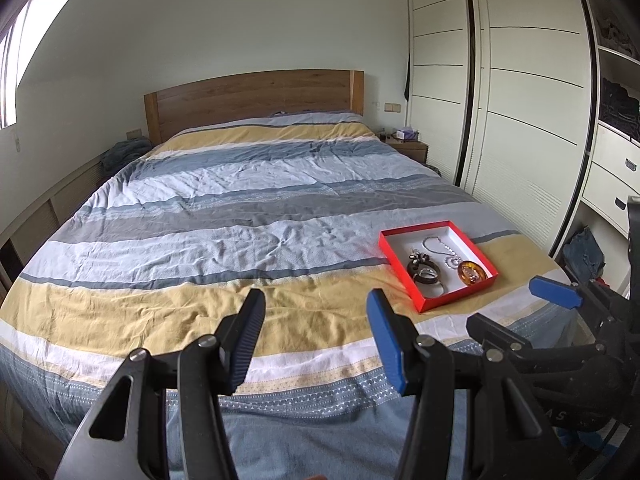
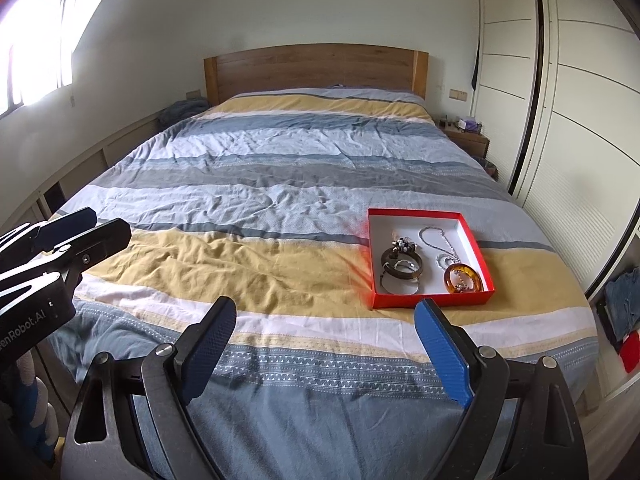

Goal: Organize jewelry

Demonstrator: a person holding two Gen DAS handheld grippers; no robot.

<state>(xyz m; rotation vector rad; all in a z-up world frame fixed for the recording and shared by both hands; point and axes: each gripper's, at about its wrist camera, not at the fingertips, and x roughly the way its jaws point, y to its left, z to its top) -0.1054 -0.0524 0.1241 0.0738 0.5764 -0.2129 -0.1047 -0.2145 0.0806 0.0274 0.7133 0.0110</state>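
Approach to the jewelry tray
Both the left gripper (image 1: 316, 336) and right gripper (image 2: 326, 344) hung agape and empty; next, reaching the shallow red cardboard tray (image 2: 472, 240) near the striped bed's (image 2: 280, 184) foot edge

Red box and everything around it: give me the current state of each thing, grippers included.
Red box: open, no lid, lying on the bed.
Dark bangle: in the box, lying flat.
Silver necklace: in the box, chain loosely spread.
Amber bangle: in the box's near corner, resting over the necklace's end.
Bed: made, cover wrinkled.
Left gripper: open, empty.
Right gripper: open, empty.
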